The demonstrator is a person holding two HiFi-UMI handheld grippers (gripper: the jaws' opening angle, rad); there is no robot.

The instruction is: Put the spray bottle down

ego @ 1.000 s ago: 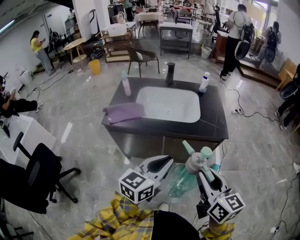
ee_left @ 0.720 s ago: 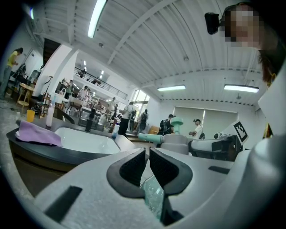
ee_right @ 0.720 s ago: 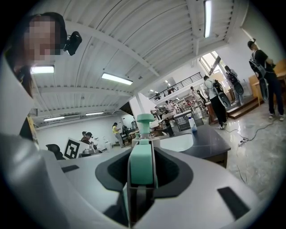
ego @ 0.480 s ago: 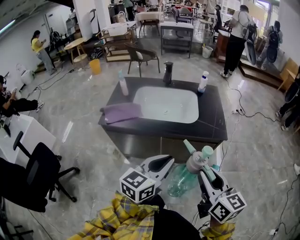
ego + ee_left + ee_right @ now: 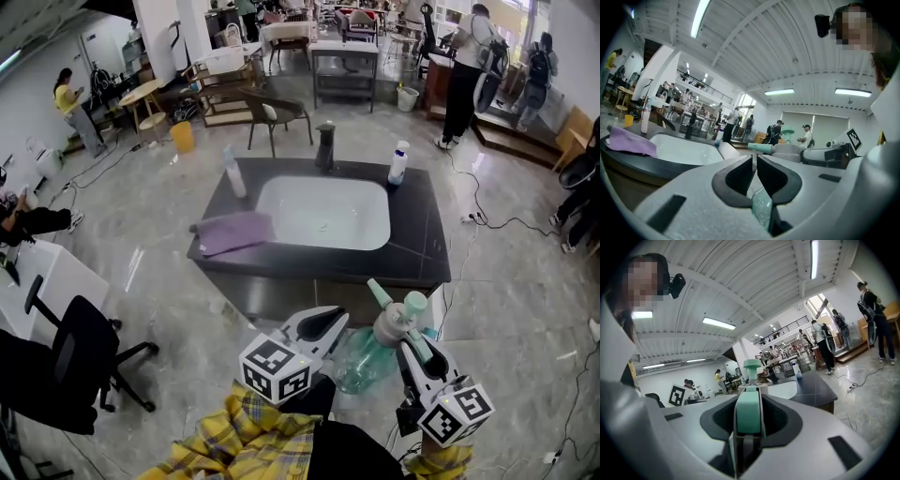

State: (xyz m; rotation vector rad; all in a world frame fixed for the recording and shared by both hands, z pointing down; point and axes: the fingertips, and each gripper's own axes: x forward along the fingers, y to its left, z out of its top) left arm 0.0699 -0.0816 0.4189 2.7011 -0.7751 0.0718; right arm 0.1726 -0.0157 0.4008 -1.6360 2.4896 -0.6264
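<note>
The right gripper (image 5: pixel 411 349) is clamped on the spray bottle (image 5: pixel 367 361): in the right gripper view its jaws press from both sides on the bottle's mint-green trigger head (image 5: pixel 749 411), with the pale cap rising just beyond the tips. The bottle is held off the ground, its clear greenish body hanging below and to the left of that gripper, its nozzle pointing up and left in the head view. It is over the grey floor (image 5: pixel 511 309), just short of the near edge of the dark sink counter (image 5: pixel 412 246), not resting on anything.

The left gripper (image 5: pixel 334 320) sits just beside the bottle on its left; its jaws stand together with only a thin slit and nothing between the pads, and the bottle's body (image 5: pixel 762 209) shows below them.

On the counter lie a white basin (image 5: pixel 323 212), a purple cloth (image 5: pixel 233 232) and a dark faucet (image 5: pixel 325 147)
</note>
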